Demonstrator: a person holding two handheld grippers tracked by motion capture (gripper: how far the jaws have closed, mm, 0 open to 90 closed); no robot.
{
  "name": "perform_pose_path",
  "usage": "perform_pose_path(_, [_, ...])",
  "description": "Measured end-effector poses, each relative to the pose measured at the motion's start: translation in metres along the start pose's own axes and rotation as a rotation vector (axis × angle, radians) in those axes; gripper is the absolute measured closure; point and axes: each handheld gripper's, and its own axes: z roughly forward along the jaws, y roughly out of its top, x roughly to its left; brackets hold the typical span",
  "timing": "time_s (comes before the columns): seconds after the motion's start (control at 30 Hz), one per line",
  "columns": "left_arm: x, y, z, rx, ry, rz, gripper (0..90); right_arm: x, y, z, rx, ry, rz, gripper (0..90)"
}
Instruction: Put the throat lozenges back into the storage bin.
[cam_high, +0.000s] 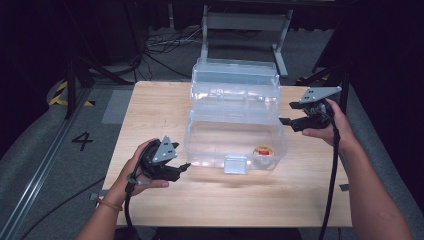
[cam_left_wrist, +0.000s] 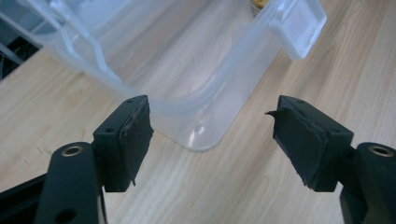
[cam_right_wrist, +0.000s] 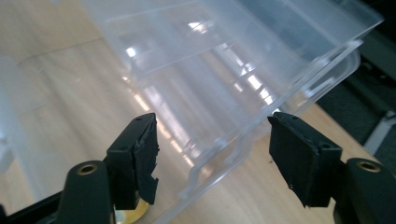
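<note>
A clear plastic box (cam_high: 200, 145) stands open in the middle of the wooden table, its lid (cam_high: 235, 80) tipped up at the back. A small round roll with a red and yellow face (cam_high: 262, 151) lies inside at the front right. My left gripper (cam_high: 186, 166) is open just off the box's front left corner (cam_left_wrist: 205, 140), jaws wide apart and empty. My right gripper (cam_high: 286, 113) is open at the box's right side, near the lid's edge (cam_right_wrist: 224, 163). A latch tab (cam_left_wrist: 299, 28) hangs on the front wall.
The wooden table (cam_high: 150, 115) ends close behind the box. Beyond it lie grey floor, cables (cam_high: 165, 45) and a metal frame (cam_high: 245, 22). A floor mark "4" (cam_high: 82, 141) sits at the left. Bare tabletop lies in front of the box.
</note>
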Motion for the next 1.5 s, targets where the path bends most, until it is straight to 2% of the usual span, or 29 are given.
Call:
perform_pose_path(0.1, [0.002, 0.012, 0.007, 0.025, -0.011, 0.018, 28.8, -0.006, 0.012, 0.002, -0.01, -0.022, 0.01, 34.3])
perform_pose_path(0.17, [0.003, 0.017, 0.014, 0.055, -0.033, 0.016, 28.3, -0.009, 0.019, 0.005, -0.015, -0.02, 0.007, 34.2])
perform_pose_path(0.27, [0.007, 0.023, 0.029, 0.121, -0.073, 0.022, 29.2, -0.013, 0.03, 0.01, -0.014, -0.023, 0.001, 34.2])
perform_pose_path(0.33, [0.01, 0.025, 0.036, 0.159, -0.09, 0.023, 30.0, -0.017, 0.037, 0.016, -0.011, -0.017, -0.008, 35.5])
perform_pose_path(0.37, [0.01, 0.025, 0.036, 0.159, -0.09, 0.023, 30.9, -0.017, 0.04, 0.019, -0.01, -0.013, -0.021, 37.3])
perform_pose_path(0.43, [0.013, 0.029, 0.044, 0.213, -0.104, 0.038, 31.1, -0.018, 0.045, 0.023, -0.011, -0.005, -0.035, 38.9])
perform_pose_path(0.5, [0.016, 0.034, 0.05, 0.246, -0.125, 0.042, 31.3, -0.021, 0.052, 0.033, 0.004, 0.01, -0.044, 41.3])
perform_pose_path(0.6, [0.018, 0.04, 0.059, 0.292, -0.141, 0.061, 38.5, -0.024, 0.062, 0.05, 0.044, 0.023, -0.062, 43.1])
perform_pose_path(0.67, [0.018, 0.042, 0.065, 0.319, -0.141, 0.076, 43.0, -0.026, 0.067, 0.06, 0.066, 0.014, -0.067, 43.6])
perform_pose_path(0.77, [0.019, 0.044, 0.071, 0.338, -0.148, 0.087, 50.3, -0.026, 0.071, 0.071, 0.089, 0.019, -0.082, 44.5])
perform_pose_path(0.83, [0.018, 0.045, 0.078, 0.368, -0.166, 0.107, 57.0, -0.025, 0.073, 0.078, 0.097, 0.054, -0.081, 45.0])
perform_pose_path(0.9, [0.017, 0.046, 0.081, 0.381, -0.167, 0.114, 58.7, -0.024, 0.074, 0.082, 0.114, 0.051, -0.092, 45.7])
perform_pose_path(1.0, [0.016, 0.047, 0.086, 0.413, -0.186, 0.14, 62.7, -0.021, 0.079, 0.092, 0.174, 0.039, -0.14, 50.2])
perform_pose_path(1.07, [0.015, 0.047, 0.089, 0.417, -0.199, 0.147, 65.0, -0.02, 0.081, 0.094, 0.18, 0.041, -0.154, 53.5])
perform_pose_path(1.13, [0.014, 0.047, 0.091, 0.428, -0.211, 0.167, 69.1, -0.019, 0.084, 0.095, 0.183, 0.048, -0.156, 57.5])
perform_pose_path(1.2, [0.011, 0.046, 0.093, 0.436, -0.219, 0.189, 75.2, -0.015, 0.086, 0.096, 0.182, 0.058, -0.179, 62.7])
perform_pose_path(1.33, [0.01, 0.048, 0.096, 0.456, -0.221, 0.195, 75.5, -0.012, 0.09, 0.097, 0.21, 0.025, -0.227, 69.3])
perform_pose_path(1.43, [0.01, 0.049, 0.098, 0.469, -0.223, 0.183, 75.6, -0.012, 0.092, 0.096, 0.229, 0.04, -0.239, 73.6])
perform_pose_path(1.5, [0.008, 0.048, 0.101, 0.486, -0.218, 0.187, 75.5, -0.014, 0.094, 0.095, 0.237, 0.07, -0.236, 77.2])
